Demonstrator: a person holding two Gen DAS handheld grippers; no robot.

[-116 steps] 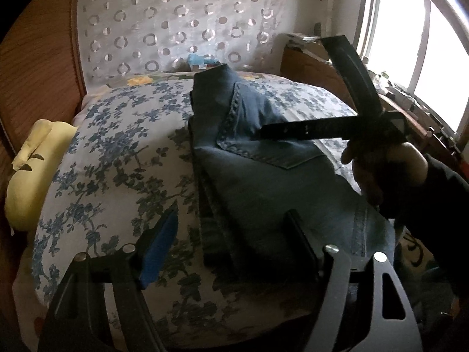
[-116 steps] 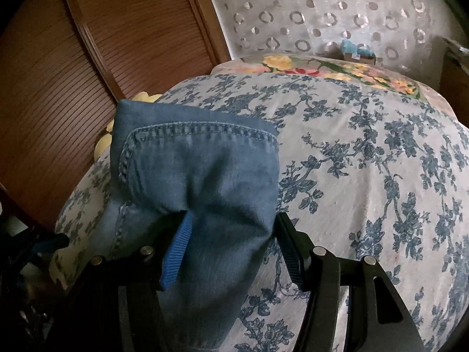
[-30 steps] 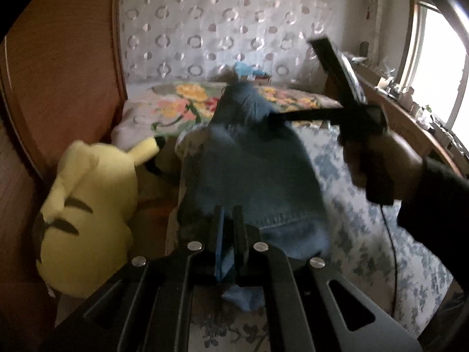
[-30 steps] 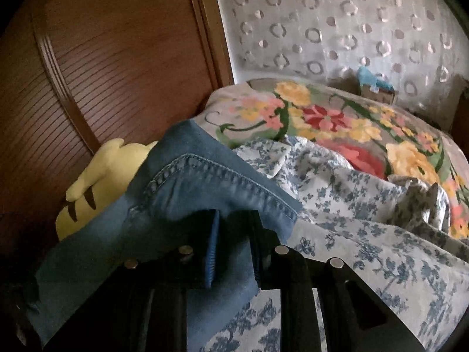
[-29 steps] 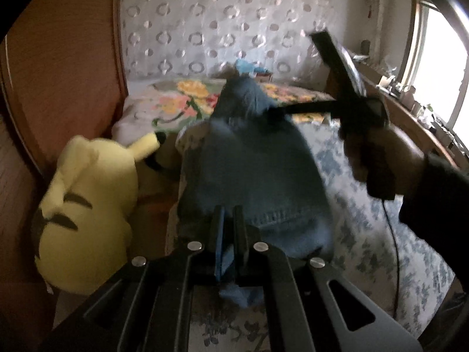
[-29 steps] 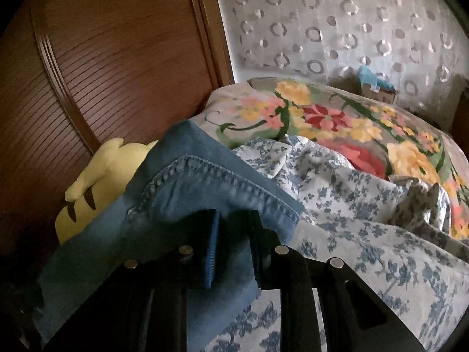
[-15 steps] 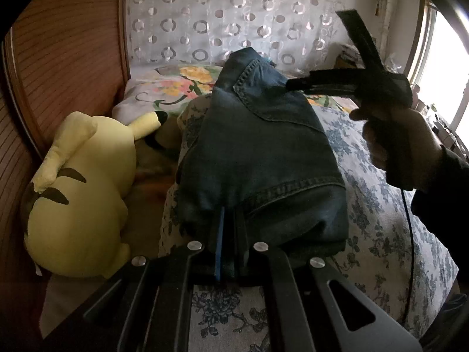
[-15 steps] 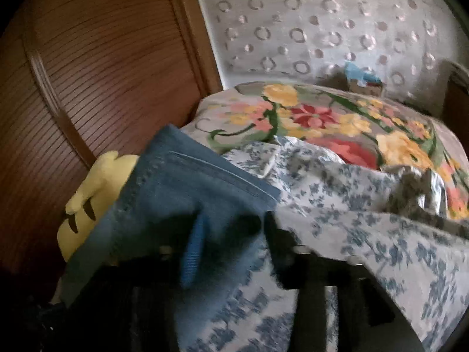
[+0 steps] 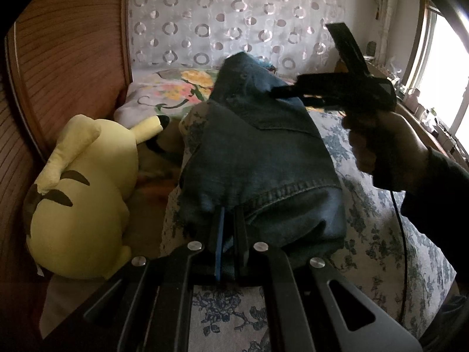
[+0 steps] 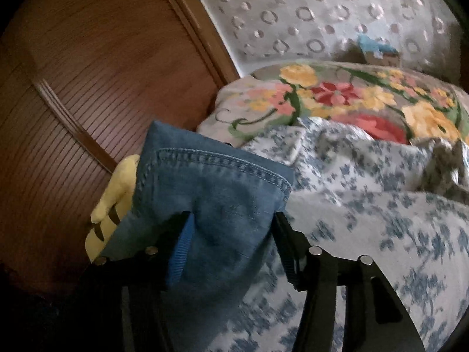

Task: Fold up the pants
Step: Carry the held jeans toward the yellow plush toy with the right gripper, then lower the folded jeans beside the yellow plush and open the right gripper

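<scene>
left gripper (image 9: pixel 228 220) is clamped tight, its two black fingers pinched together on the near hem of the folded blue denim pants (image 9: pixel 258 152), fabric bunching right at the tips

the pants stretch straight ahead from that grip, lying on the white quilt with blue flower print (image 9: pixel 375 234), and the far end rises up toward the other tool

over on the right gripper (image 10: pixel 231 226), the jaws are opening, spread well apart now, and the stitched denim corner sits between them, draped over the gap; the blue-padded finger on the left (image 10: pixel 180 249) lies against the cloth, the black one on the right (image 10: pixel 285 243) sits at its edge, no squeeze showing

from the left wrist view, a hand (image 9: pixel 378 140) in a dark sleeve holds that right tool up beyond and to the right, its tips at the raised far end of the pants

left of the left gripper, a yellow plush toy with black-tipped ears (image 9: pixel 82 193) lies against the brown ribbed wooden panel (image 9: pixel 67 58)

further ahead, a bright floral blanket (image 10: pixel 351 94)
</scene>
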